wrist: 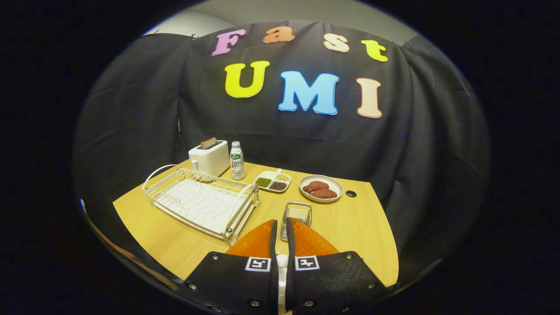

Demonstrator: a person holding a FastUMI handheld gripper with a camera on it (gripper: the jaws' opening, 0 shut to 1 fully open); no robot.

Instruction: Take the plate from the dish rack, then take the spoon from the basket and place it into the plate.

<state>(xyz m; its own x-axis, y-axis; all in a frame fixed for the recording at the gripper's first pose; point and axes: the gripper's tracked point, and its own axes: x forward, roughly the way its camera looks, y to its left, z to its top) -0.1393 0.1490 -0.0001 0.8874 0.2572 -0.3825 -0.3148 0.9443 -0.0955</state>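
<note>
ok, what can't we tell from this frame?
Gripper view:
- Plate: near part hidden under the gripper body.
- Basket: near corner behind a fingertip; contents too small to tell.
- White piece between the near-closed fingers over the plate: too little shows to call it the spoon, or to say the fingers press on it.
- Tray fillings: too small.

On the desk (pixel 350 227), the dish rack (pixel 201 203) lies at the left, with the toaster (pixel 209 158) behind it and a bottle (pixel 236 160) just right of the toaster. A divided dish (pixel 272 181) sits right of the bottle, and a bowl (pixel 320 188) farther right. The basket (pixel 297 214) stands nearer, right of the rack. The plate (pixel 258 245) lies nearest, under the hand-held gripper (pixel 281 227), whose fingers sit close together.
</note>
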